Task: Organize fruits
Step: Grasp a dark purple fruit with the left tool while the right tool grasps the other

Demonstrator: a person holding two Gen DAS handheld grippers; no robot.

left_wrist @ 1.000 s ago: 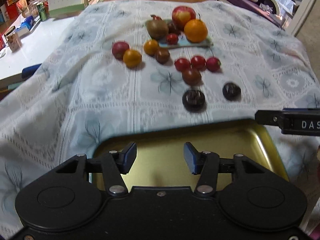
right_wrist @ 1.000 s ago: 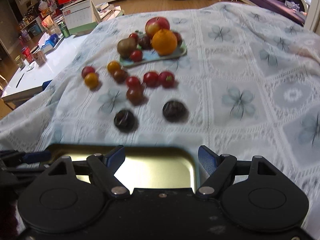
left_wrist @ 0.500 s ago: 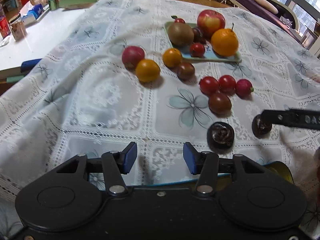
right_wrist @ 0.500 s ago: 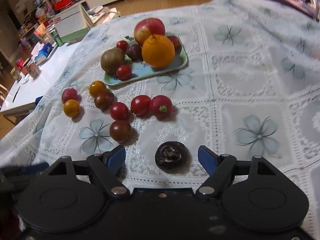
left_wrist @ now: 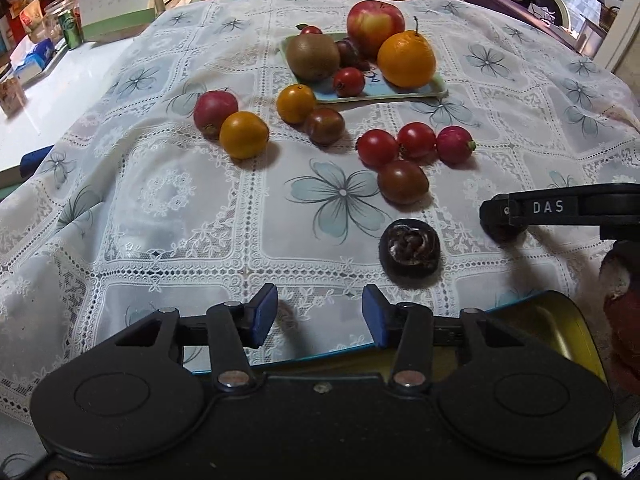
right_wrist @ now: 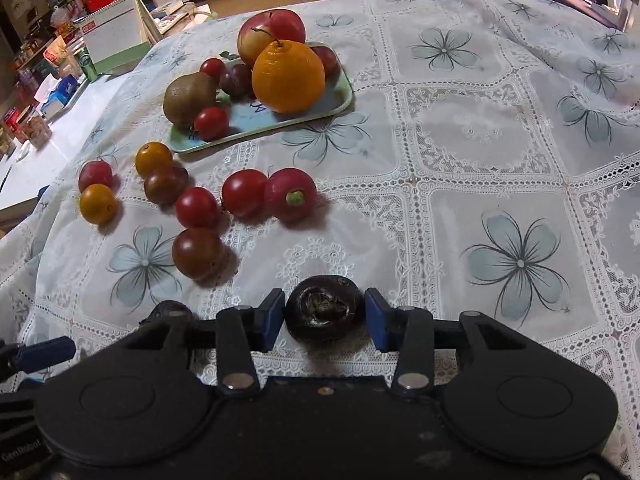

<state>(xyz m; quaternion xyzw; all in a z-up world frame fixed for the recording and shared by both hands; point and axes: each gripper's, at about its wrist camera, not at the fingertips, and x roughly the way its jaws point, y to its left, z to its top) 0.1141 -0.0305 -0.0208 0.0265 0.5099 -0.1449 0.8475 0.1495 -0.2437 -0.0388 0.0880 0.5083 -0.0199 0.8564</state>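
White lace cloth (left_wrist: 168,200) with blue flower prints covers the table in the left wrist view. The left gripper (left_wrist: 319,316) hovers with its blue pads moderately apart and closing, nothing between them. A dark, wrinkled round fruit (left_wrist: 410,253) lies just ahead, right of the pads. A brass-coloured metal tray (left_wrist: 560,328) sits under the gripper.

From the right wrist, the right gripper (right_wrist: 325,319) is closing around a second dark round fruit (right_wrist: 325,314), pads touching both its sides on the cloth. Beyond lie nine loose small smooth fruits: two yellow, three brown or dark red, the rest red or pink. A pale green tray (right_wrist: 340,108) holds a kiwi, an orange, an apple and several small fruits.
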